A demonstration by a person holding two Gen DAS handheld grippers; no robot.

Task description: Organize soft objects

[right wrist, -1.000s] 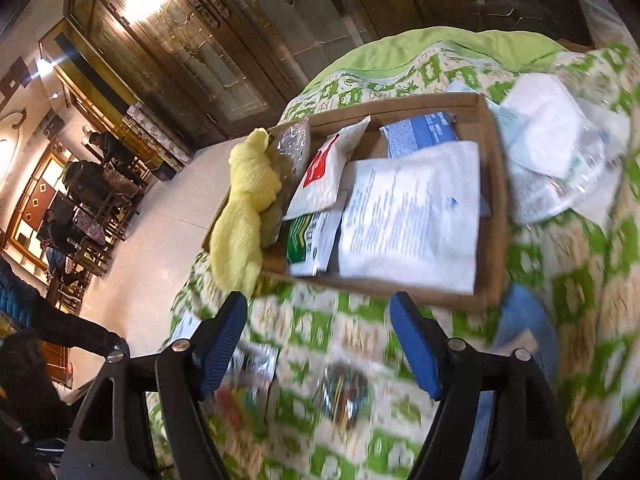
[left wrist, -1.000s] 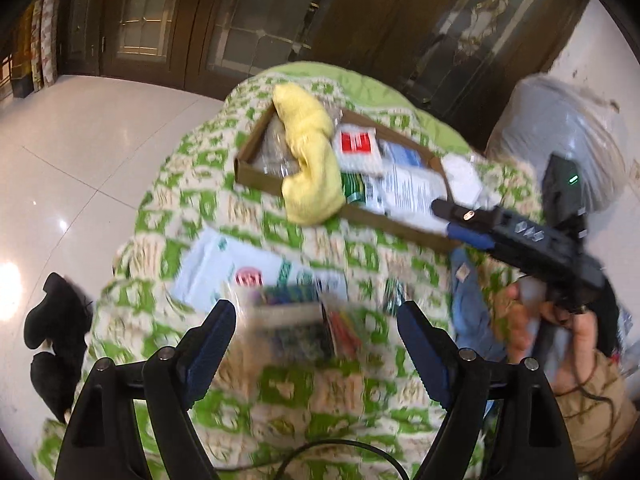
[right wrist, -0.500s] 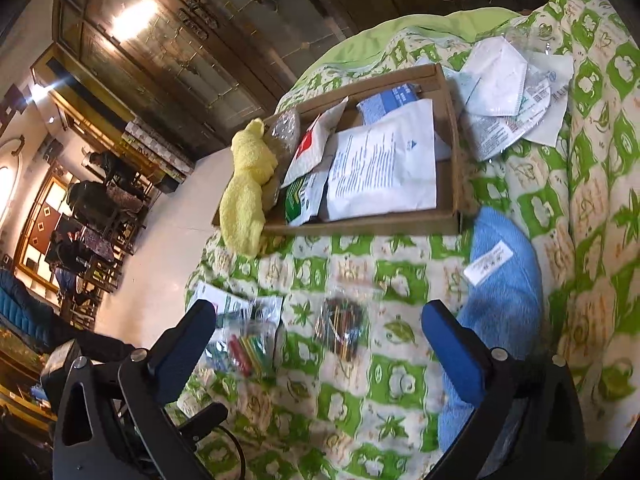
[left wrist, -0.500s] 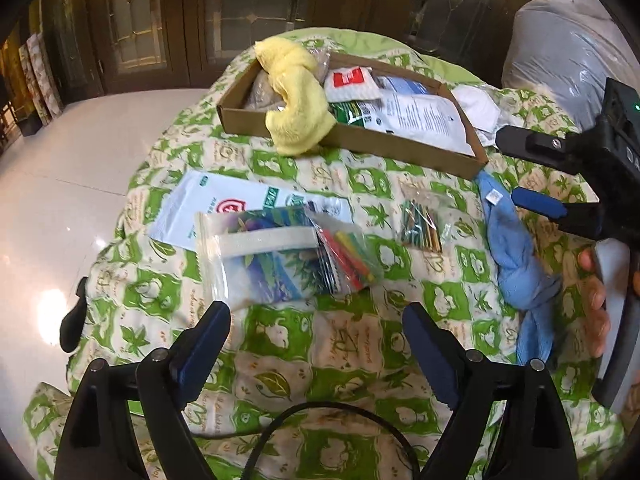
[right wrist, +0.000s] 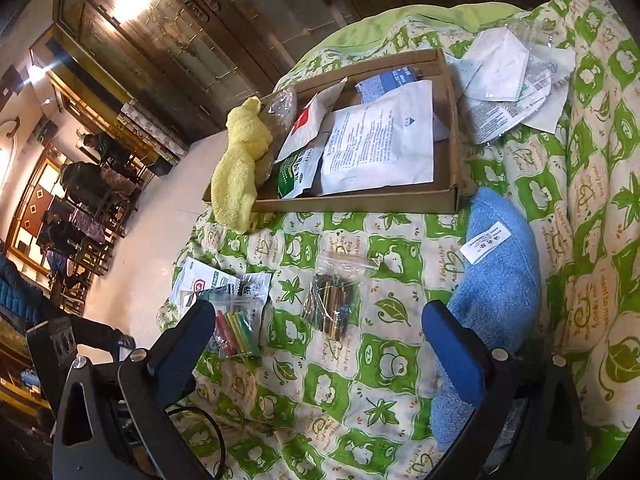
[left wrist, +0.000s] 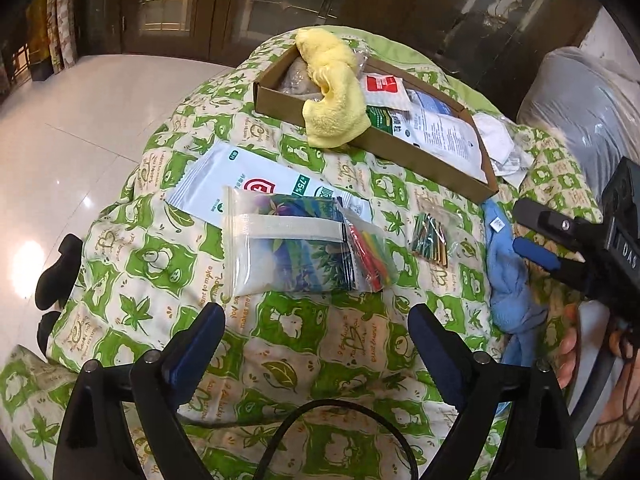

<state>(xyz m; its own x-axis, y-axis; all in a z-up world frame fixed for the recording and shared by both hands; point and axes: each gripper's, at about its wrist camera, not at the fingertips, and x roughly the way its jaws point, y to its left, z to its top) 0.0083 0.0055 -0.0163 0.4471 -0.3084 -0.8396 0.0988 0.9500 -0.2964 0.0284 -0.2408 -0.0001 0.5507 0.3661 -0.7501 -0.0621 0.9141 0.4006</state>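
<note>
Already, a yellow terry cloth is draped over the left end of the shallow cardboard tray, with several flat packets laid inside. Left outside, near the tray's right front corner, is a crumpled blue towel; clear zip bags are seen farther in front. Both the left gripper and right gripper are held spread and empty.

A green-and-cream quilt printed with leaves and frogs lies under both sets of blue-padded jaws. Ahead sit a yellow towel over a brown cardboard tray, and a blue towel beside the right jaws.
</note>
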